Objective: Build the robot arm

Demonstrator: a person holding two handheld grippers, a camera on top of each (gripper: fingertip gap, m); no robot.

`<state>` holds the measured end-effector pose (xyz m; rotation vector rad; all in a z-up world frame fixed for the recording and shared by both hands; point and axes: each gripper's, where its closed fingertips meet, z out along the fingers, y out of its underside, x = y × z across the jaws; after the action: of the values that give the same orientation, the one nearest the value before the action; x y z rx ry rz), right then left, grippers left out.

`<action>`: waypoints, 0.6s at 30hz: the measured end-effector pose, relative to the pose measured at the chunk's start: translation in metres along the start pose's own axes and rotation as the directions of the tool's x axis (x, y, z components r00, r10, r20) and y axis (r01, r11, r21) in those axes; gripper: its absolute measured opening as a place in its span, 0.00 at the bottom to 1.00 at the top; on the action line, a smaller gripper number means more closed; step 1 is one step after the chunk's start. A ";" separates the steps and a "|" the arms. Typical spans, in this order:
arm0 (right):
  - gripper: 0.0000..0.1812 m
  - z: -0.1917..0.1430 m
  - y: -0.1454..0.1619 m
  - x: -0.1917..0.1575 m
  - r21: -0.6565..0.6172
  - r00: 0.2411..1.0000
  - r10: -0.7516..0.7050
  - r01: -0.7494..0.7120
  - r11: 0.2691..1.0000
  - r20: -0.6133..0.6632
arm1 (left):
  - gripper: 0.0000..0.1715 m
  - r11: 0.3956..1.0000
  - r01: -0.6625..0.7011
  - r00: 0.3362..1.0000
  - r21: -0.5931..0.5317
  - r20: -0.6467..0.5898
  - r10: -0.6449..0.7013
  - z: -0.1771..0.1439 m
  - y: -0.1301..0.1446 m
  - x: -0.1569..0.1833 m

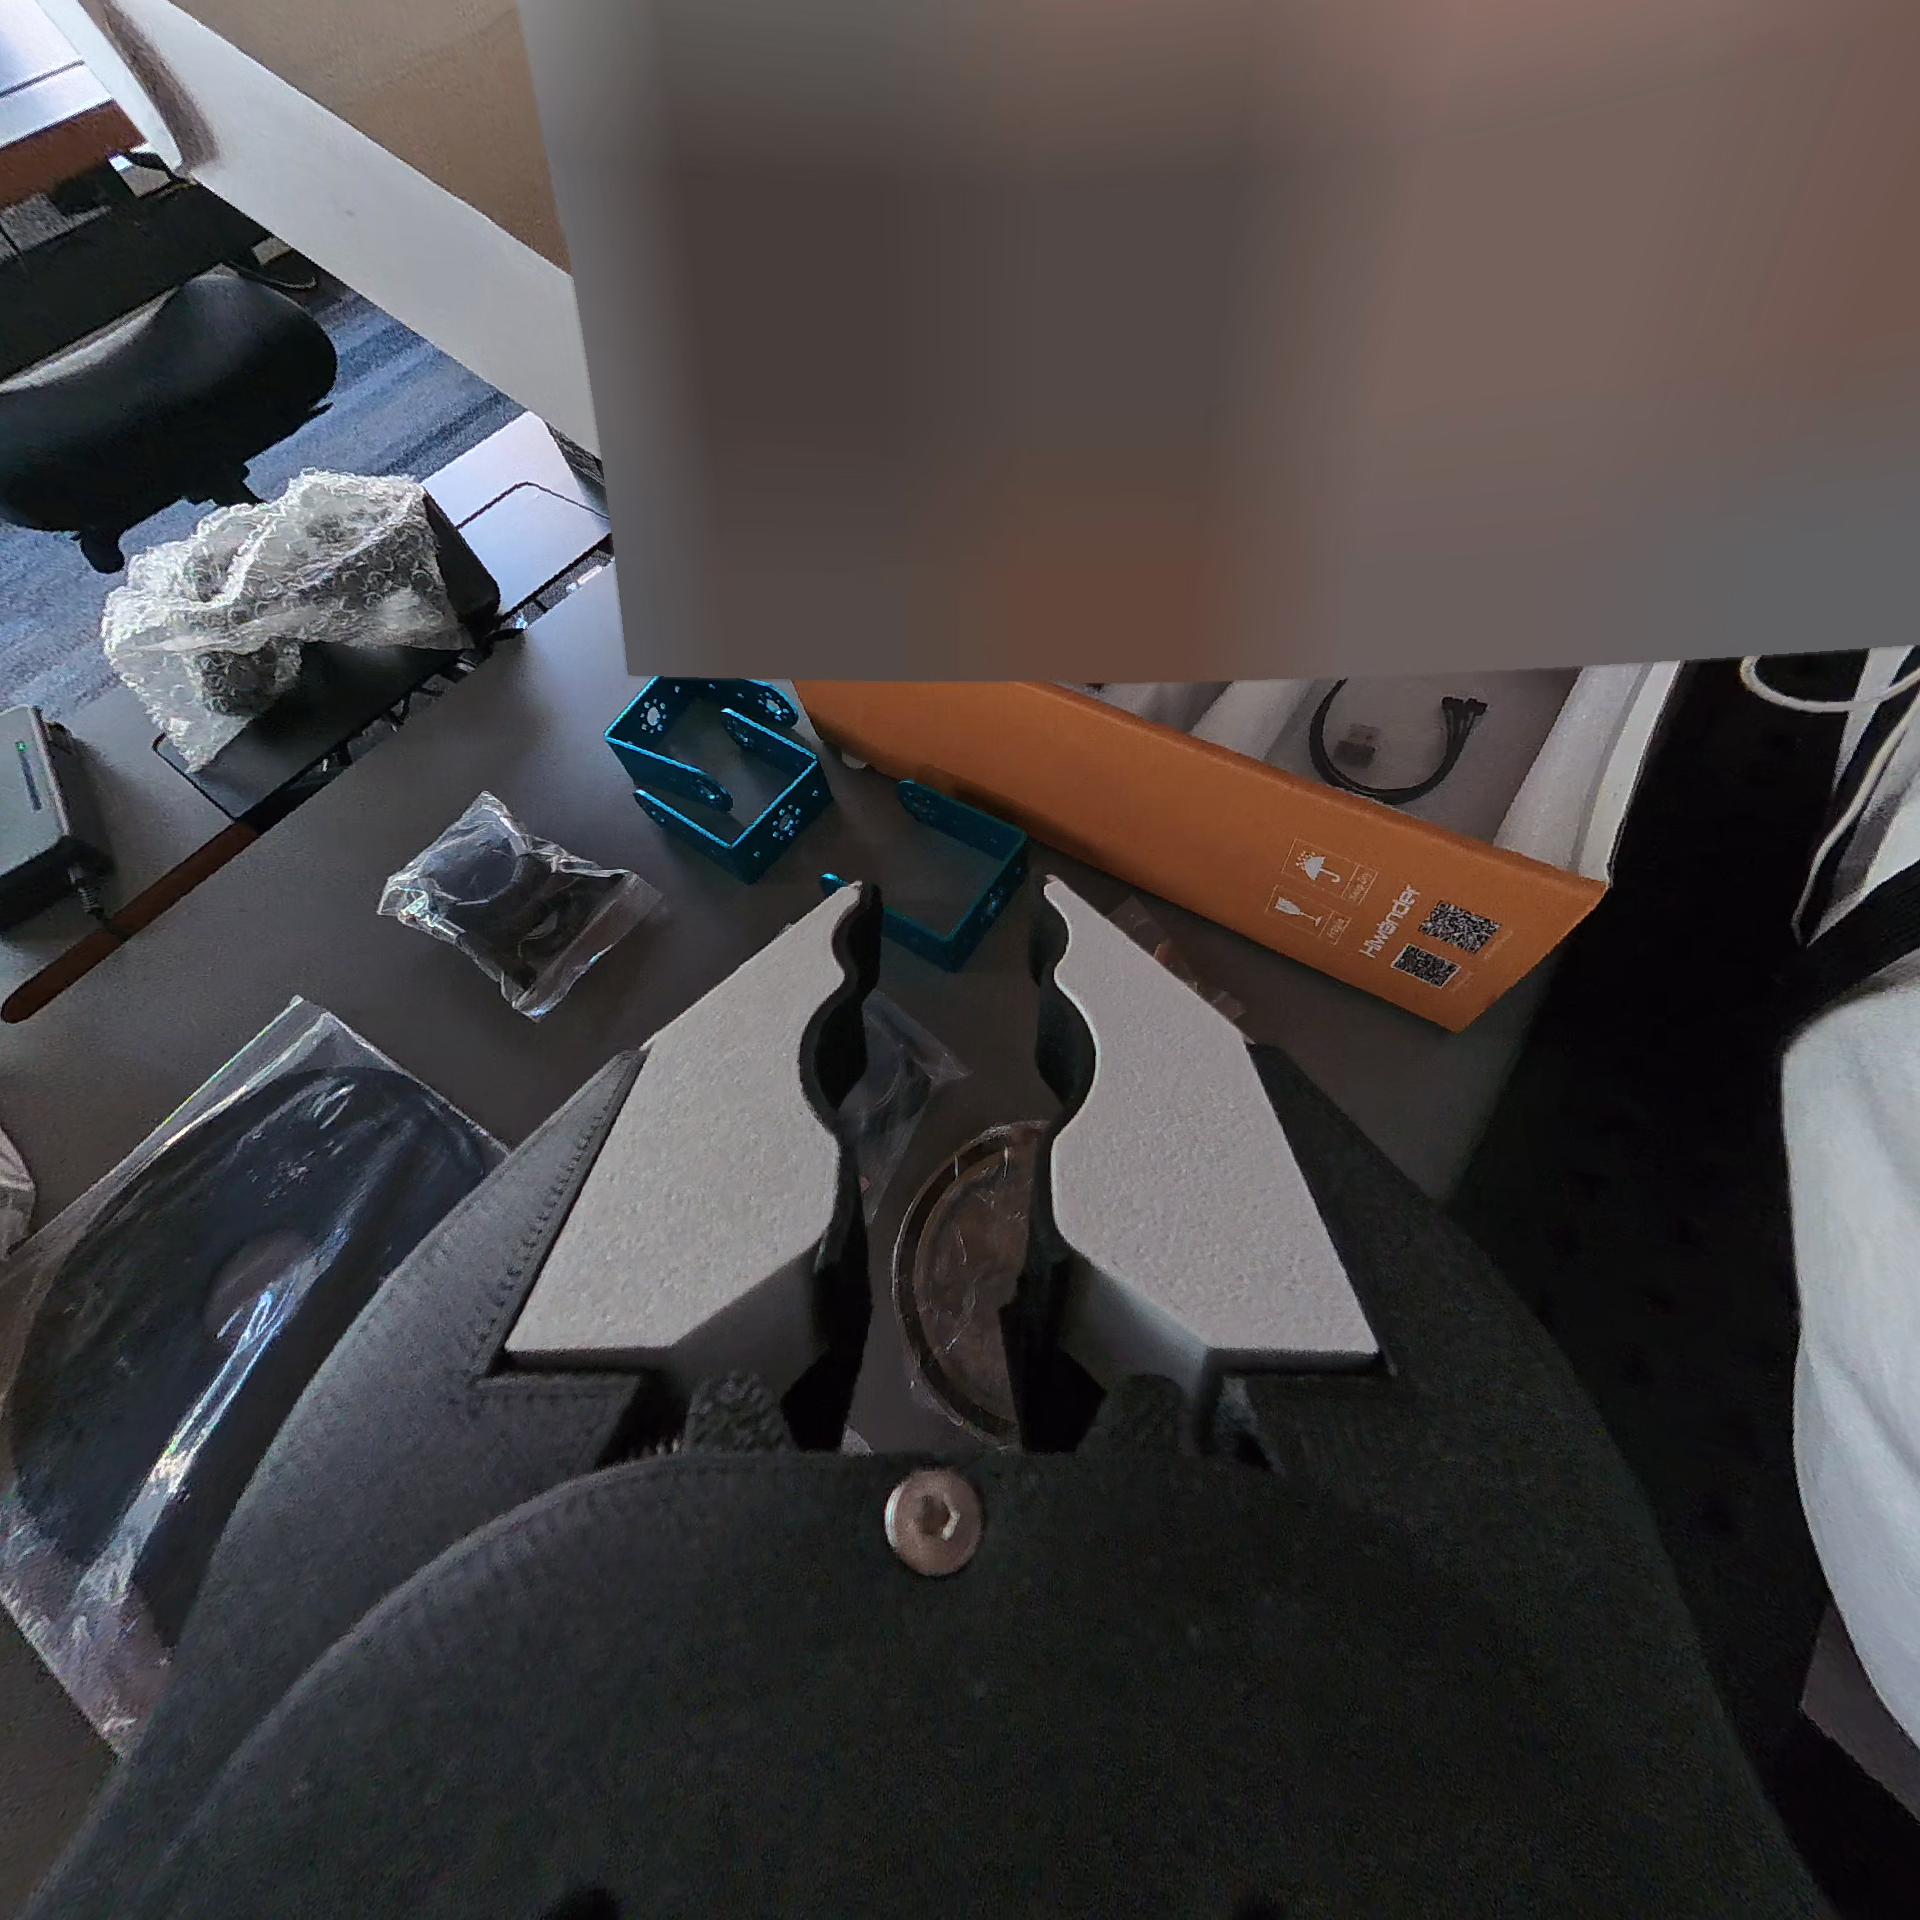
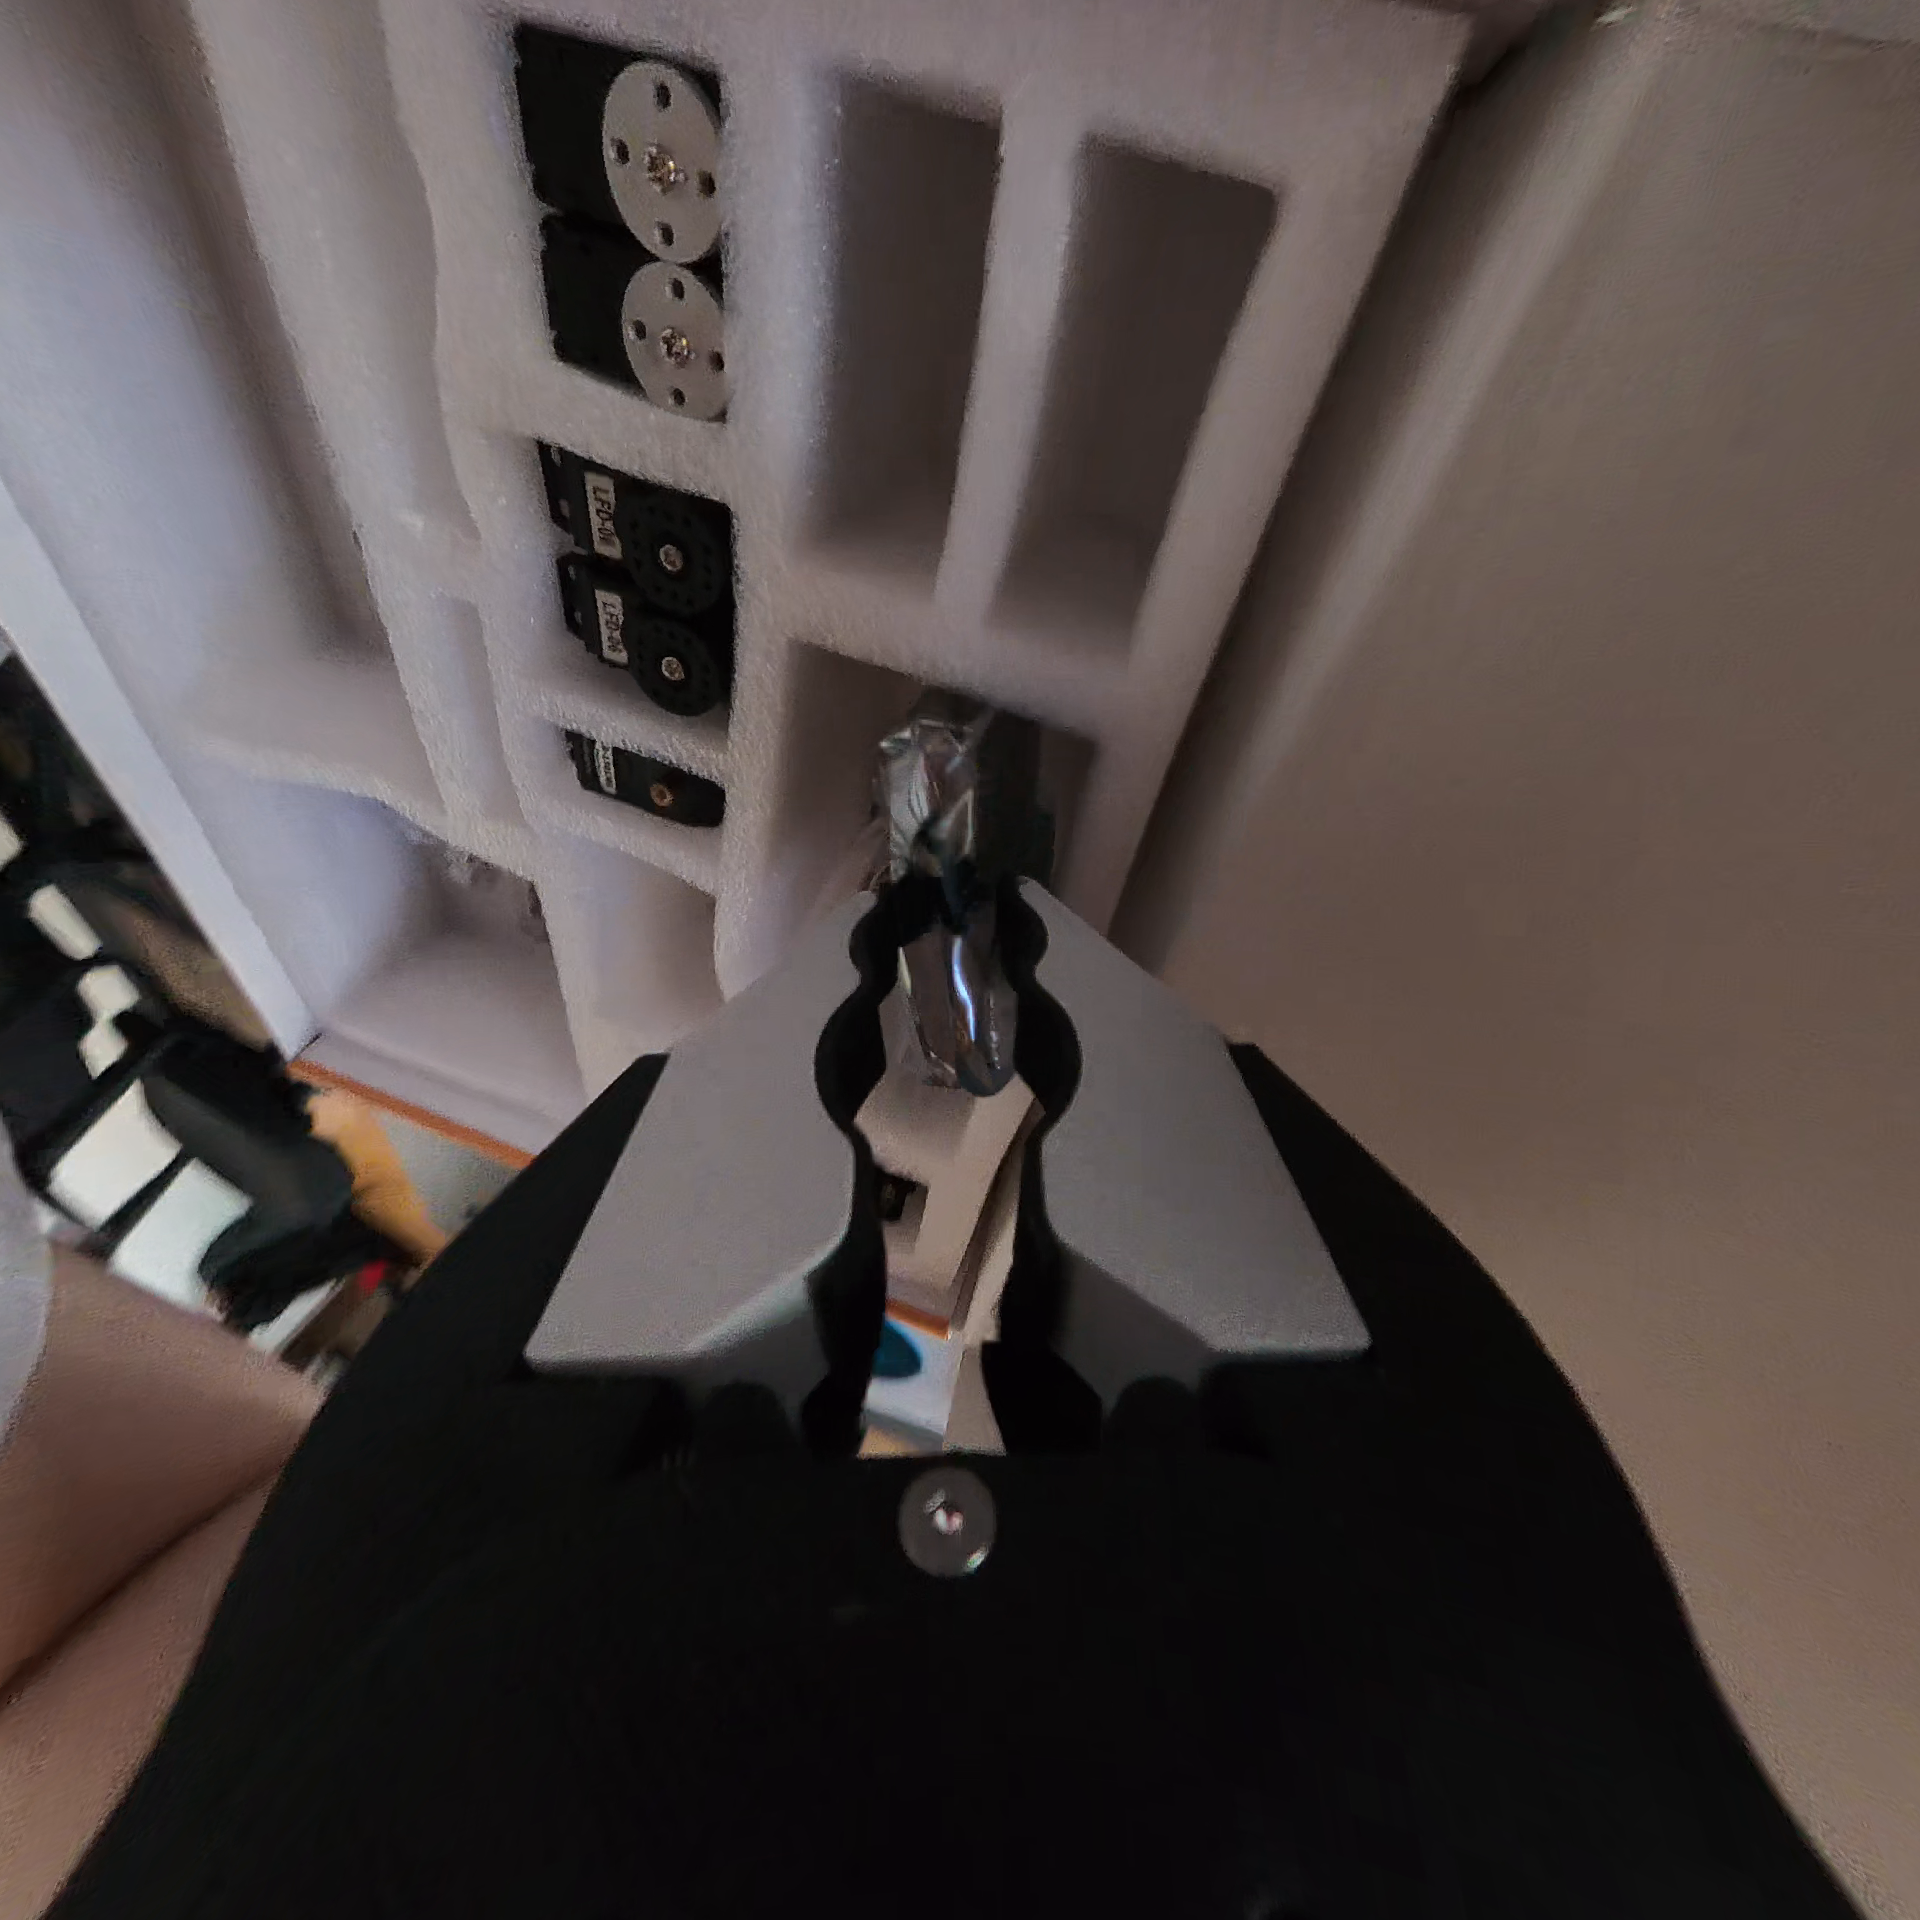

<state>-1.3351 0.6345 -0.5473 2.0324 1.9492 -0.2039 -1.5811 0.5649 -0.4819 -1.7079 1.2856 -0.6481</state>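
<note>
My left gripper point(image 1: 951, 904) is open and empty above a dark table point(image 1: 312, 935). Just past its tips lies a blue metal U-bracket point(image 1: 961, 883); two more blue brackets point(image 1: 727, 779) lie a little farther off. A round plastic-wrapped disc point(image 1: 966, 1268) and a small clear bag point(image 1: 904, 1070) show between its fingers, lower down. My right gripper point(image 2: 951, 904) is shut on a shiny silver plastic bag point(image 2: 940, 821) with a dark part in it, at a compartment of a white foam tray point(image 2: 769, 582). The tray's other slots hold black servos point(image 2: 634, 218).
An orange cardboard box point(image 1: 1195, 821) with white foam and black cables lies right of the brackets. Bagged black parts point(image 1: 514, 899), a large bagged black piece point(image 1: 218, 1299), a bubble-wrap bundle point(image 1: 270, 592) and a power adapter point(image 1: 31, 800) lie to the left. A person's pale clothing point(image 1: 1860, 1299) is at the right. Spacing between my two grippers at the tips: around 25 cm. The blue metal U-bracket point(image 1: 961, 883) lies around 15 cm away from my left fingertips.
</note>
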 end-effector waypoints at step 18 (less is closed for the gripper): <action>0.24 0.029 0.037 -0.017 0.612 0.863 0.173 0.181 0.770 -0.474 | 0.15 0.998 0.041 0.998 0.050 0.049 -0.043 -0.021 0.019 -0.013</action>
<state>-1.2965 0.6080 -0.5640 2.7464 2.4448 -0.4241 -1.6114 0.5689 -0.4875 -1.7046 1.1922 -0.6522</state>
